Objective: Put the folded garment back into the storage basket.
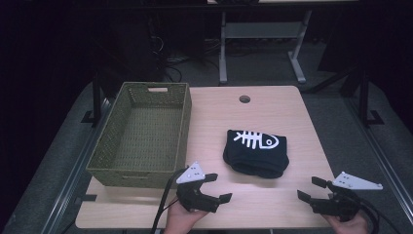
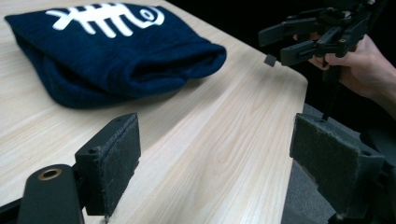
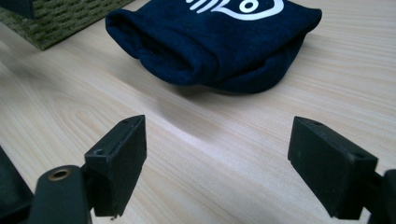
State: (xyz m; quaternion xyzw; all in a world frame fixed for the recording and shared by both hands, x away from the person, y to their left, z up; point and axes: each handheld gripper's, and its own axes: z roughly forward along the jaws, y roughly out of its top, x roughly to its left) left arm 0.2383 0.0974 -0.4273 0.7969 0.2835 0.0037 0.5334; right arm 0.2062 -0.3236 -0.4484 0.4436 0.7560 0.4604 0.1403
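A folded navy garment [image 1: 256, 152] with a white fish-skeleton print lies on the wooden table [image 1: 272, 214] just right of centre, its long axis running roughly 9 to 3 o'clock, with an empty woven basket [image 1: 113, 176] at its 9 o'clock. The left gripper [image 1: 217, 187] sits at the garment's 7 o'clock and the right gripper [image 1: 311, 188] at its 5 o'clock, both with jaws spread wide and holding nothing. The left looks slightly nearer, so the garment lies at about 1 o'clock from it.

folded cloth [image 1: 255, 151]: showing navy blue with a white fishbone print
basket [image 1: 113, 130]: showing olive-green weave
table [image 1: 272, 114]: showing pale wood grain
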